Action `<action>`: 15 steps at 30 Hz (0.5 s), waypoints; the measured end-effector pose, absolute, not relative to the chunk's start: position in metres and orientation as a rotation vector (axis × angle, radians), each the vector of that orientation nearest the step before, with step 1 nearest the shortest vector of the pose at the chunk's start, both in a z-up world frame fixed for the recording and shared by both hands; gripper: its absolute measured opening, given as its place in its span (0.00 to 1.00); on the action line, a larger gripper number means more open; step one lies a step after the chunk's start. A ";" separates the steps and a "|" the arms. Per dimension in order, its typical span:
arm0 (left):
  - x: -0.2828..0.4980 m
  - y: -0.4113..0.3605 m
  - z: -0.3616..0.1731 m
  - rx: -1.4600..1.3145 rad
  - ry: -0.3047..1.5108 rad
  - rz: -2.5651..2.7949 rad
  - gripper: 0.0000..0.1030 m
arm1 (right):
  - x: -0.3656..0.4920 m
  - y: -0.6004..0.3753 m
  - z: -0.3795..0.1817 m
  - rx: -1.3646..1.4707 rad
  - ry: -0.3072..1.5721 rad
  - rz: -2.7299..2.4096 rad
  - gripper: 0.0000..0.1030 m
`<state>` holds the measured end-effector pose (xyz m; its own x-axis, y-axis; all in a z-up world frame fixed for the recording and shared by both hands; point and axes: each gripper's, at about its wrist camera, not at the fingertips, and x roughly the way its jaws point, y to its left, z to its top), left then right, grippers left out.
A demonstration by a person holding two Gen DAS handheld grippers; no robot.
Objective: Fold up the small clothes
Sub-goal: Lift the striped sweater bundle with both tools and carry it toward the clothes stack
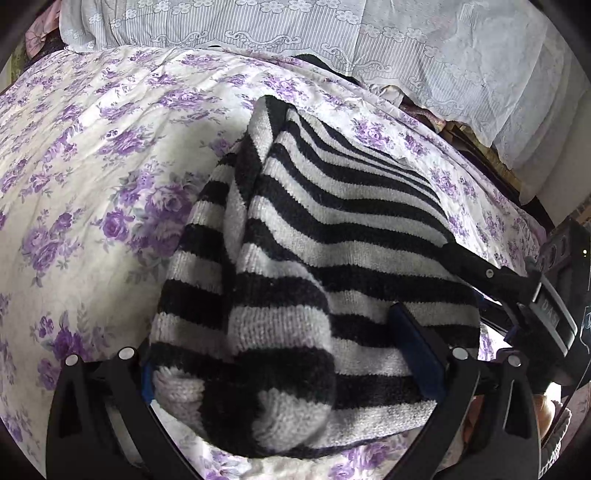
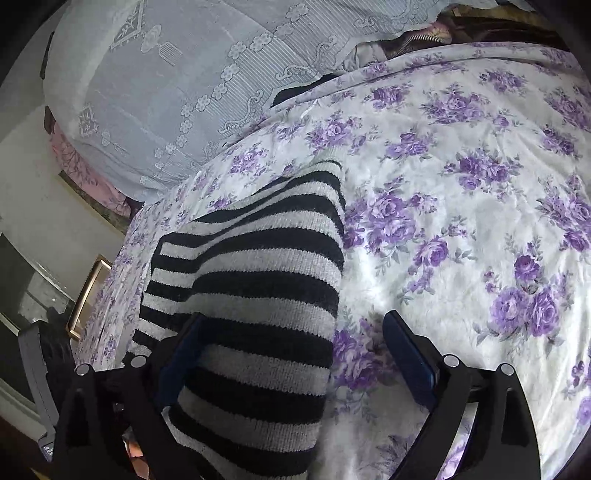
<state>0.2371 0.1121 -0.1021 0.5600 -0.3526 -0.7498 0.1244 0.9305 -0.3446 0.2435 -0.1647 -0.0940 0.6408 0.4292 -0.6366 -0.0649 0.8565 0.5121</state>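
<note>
Both grippers are down at the striped sweater on the bed, and neither one is pinching it.

Right gripper (image 2: 291,354) in my hand has its jaws spread wide: the left blue pad (image 2: 181,354) lies against the knit's edge, the other hangs over the bedspread (image 2: 461,221), clear of the wool. Left gripper (image 1: 291,354) stands wide too, with a bunched fold of the black-and-white sweater (image 1: 314,258) heaped between its fingers (image 1: 417,350); whether the pads press that fold, I can't tell. Out from there, the sweater lies rumpled and partly doubled over on the purple-flowered spread, one dark-edged part running toward my right gripper at the far right of the left view. Beyond the spread, a white lace cover (image 1: 332,33) drapes the far side.
</note>
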 end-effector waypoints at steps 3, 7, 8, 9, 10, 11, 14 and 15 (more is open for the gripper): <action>0.237 0.113 -0.101 -0.282 0.946 -0.303 0.96 | 0.235 -0.170 -0.091 0.504 0.835 0.320 0.93; 0.236 0.116 -0.101 -0.310 0.949 -0.341 0.96 | 0.224 -0.182 -0.092 0.549 0.831 0.345 0.93; 0.236 0.116 -0.100 -0.315 0.949 -0.351 0.96 | 0.223 -0.184 -0.093 0.556 0.826 0.348 0.93; 0.235 0.115 -0.100 -0.319 0.950 -0.361 0.96 | 0.221 -0.187 -0.095 0.562 0.821 0.350 0.93; 0.235 0.115 -0.100 -0.325 0.951 -0.374 0.96 | 0.220 -0.189 -0.097 0.565 0.819 0.354 0.93; 0.236 0.115 -0.101 -0.334 0.954 -0.386 0.96 | 0.220 -0.190 -0.099 0.563 0.817 0.357 0.93; 0.238 0.117 -0.104 -0.363 0.967 -0.412 0.96 | 0.218 -0.186 -0.100 0.537 0.806 0.362 0.95; 0.239 0.117 -0.105 -0.366 0.970 -0.418 0.96 | 0.218 -0.185 -0.100 0.531 0.804 0.368 0.96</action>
